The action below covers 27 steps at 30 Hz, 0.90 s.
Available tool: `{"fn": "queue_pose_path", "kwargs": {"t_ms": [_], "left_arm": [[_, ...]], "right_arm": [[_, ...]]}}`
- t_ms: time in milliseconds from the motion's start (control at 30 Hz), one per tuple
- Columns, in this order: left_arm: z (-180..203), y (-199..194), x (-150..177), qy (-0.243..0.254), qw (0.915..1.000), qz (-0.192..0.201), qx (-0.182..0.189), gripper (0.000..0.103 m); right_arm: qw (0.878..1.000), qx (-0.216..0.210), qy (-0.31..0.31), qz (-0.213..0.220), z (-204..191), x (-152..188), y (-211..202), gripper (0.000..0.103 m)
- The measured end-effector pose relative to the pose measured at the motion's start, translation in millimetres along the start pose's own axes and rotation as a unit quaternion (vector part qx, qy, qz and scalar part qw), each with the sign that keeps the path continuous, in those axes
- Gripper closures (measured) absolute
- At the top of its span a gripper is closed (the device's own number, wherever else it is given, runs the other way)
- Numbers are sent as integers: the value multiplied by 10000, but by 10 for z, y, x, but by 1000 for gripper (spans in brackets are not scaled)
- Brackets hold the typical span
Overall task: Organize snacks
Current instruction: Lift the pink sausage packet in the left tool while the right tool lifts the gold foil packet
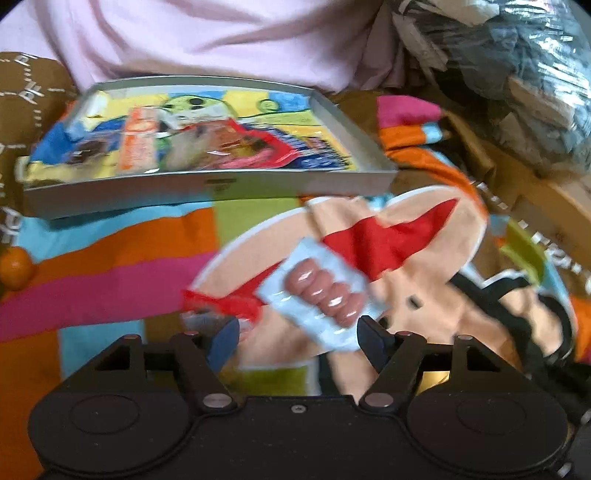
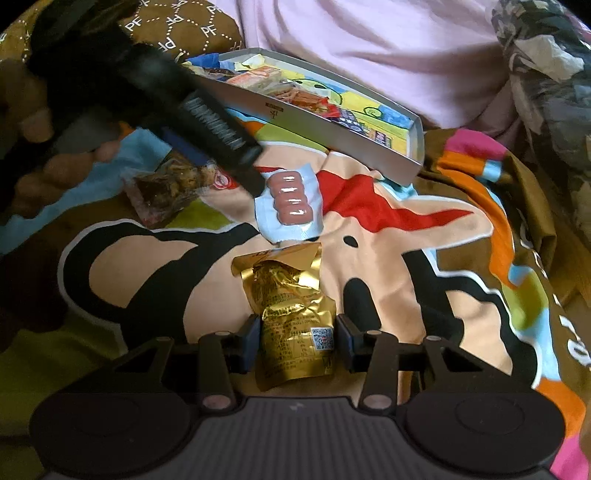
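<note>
Gold packet, seen only from the right wrist, sits clamped in right claw; left claw gapes empty.

I note a cartoon-print blanket covering the whole work surface, with orange, pink, blue and green blocks and a large beige figure with red patches. Behind it lies a pale pink sheet, loosely creased. A brown quilted cushion with white dashed stitching and repeated letters sits at the far left corner. At far right I see a crumpled pile of grey plastic wrapping above a cardboard box. A small orange ball rests at the blanket's left edge.
</note>
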<state>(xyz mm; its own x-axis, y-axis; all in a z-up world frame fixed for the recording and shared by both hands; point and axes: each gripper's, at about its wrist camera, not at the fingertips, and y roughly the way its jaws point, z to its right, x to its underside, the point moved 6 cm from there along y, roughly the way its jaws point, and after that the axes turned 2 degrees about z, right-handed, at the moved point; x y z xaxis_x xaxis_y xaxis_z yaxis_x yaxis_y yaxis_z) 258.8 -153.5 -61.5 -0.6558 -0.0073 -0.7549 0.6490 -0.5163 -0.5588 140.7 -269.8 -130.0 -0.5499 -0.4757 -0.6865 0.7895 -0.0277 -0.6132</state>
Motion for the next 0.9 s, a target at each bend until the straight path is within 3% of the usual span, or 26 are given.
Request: {"fn": "queue_pose_path", "kwargs": {"t_ms": [133, 233, 367, 700, 800, 900], "left_arm": [[188, 115, -66, -126, 9997, -125, 163, 31], [260, 248, -57, -196, 9993, -330, 33, 30], [212, 388, -52, -720, 9959, -538, -38, 24], [72, 720, -157, -1996, 9748, -981, -161, 18], [56, 744, -157, -2107, 9714, -1057, -286, 23], [43, 722, -139, -2056, 9721, -1065, -373, 34]], "right_arm": [[10000, -34, 74, 30, 12, 34, -26, 56], [9999, -55, 133, 59, 22, 48, -28, 56], [9997, -65, 193, 97, 20, 65, -40, 56], [9995, -80, 258, 141, 10, 108, -57, 55], [9995, -74, 255, 146, -3, 126, -67, 55], [9995, -72, 273, 148, -9, 135, -77, 55]]}}
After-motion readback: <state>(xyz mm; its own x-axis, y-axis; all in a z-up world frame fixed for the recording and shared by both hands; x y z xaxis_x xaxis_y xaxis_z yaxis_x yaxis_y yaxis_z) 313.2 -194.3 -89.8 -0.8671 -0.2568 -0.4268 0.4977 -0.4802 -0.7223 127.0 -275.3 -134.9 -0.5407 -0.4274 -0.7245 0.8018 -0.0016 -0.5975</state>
